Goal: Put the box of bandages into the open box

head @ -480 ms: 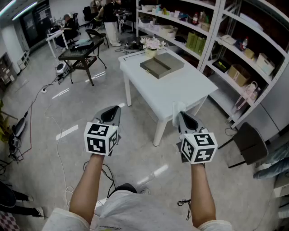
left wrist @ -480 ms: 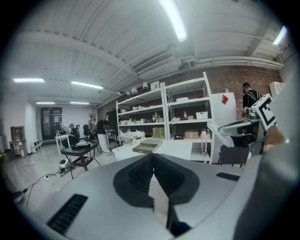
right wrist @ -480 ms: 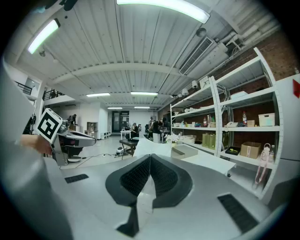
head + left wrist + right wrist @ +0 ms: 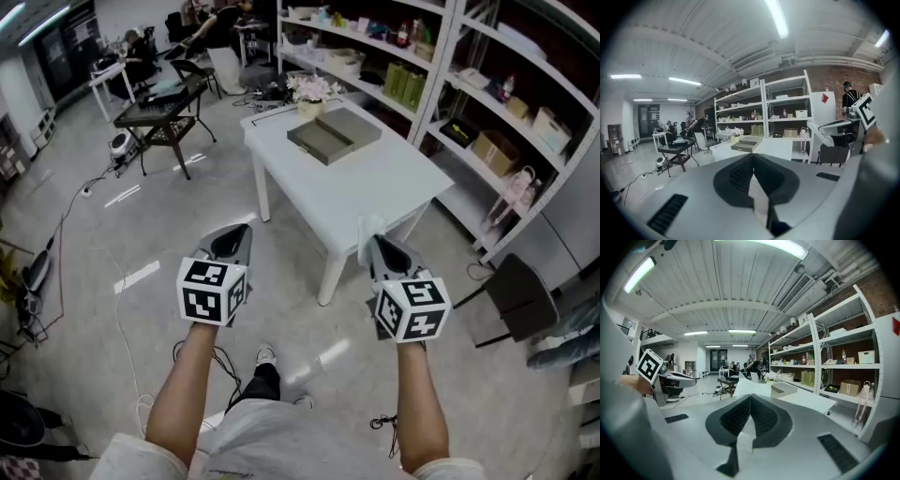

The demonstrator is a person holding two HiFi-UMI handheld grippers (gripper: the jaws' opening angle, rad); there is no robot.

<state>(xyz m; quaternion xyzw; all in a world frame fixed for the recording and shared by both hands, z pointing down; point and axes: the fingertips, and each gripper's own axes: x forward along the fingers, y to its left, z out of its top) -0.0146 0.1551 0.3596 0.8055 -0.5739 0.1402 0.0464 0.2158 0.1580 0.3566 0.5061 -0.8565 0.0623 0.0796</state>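
Step in hand: approach, with nothing grasped yet. The left gripper (image 4: 234, 232) and right gripper (image 4: 375, 244) hang over the floor, short of the white rectangular bench (image 4: 375, 192). Each gripper has its jaws closed together with nothing between them. The flat grey open box (image 4: 333, 137) lies on the bench's far end, well apart from both grippers. The box of bandages cannot be identified in any view. Next move: close on the bench, locate it, part the jaws

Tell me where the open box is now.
Head view, upper centre: the open box sits at the white table's far end, beside the flowers.
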